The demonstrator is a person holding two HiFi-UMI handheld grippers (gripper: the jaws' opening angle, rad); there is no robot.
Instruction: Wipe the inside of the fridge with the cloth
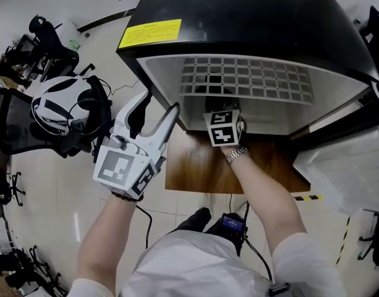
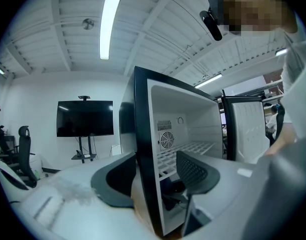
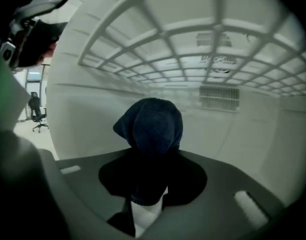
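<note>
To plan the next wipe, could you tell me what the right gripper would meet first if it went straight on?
Probably the fridge's white inner wall, below the wire shelf, with its clamped cloth touching first; depth is unclear.

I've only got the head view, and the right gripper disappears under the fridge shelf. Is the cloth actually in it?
Observer: Yes. The right gripper view shows the right gripper shut on a dark blue cloth, which is bunched up ahead of the jaws.
Operator: Is it on a surface yet?
Observer: Contact can't be judged. The cloth sits below the white grid shelf, facing the pale inner wall.
Operator: And the left gripper?
Observer: In its own view the left gripper has its jaws apart and holds nothing. The black front edge of the fridge lines up in the gap between them.
</note>
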